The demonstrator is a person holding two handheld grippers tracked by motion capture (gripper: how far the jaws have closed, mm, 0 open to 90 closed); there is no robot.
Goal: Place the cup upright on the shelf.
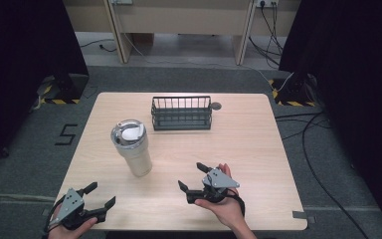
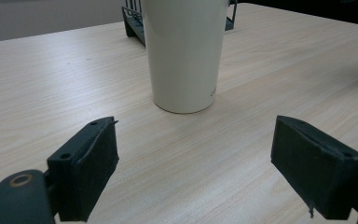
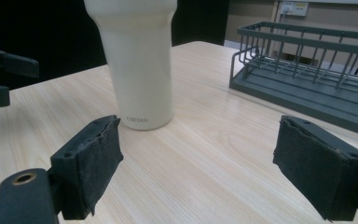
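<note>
Both grippers sit wide apart and empty on the near side of the cream tumbler (image 1: 132,146). The right gripper (image 1: 194,177) looks a bit closer to it than the left gripper (image 1: 100,194). The tumbler stands upright mid-table, with the wire basket (image 1: 181,113) beyond it.
</note>
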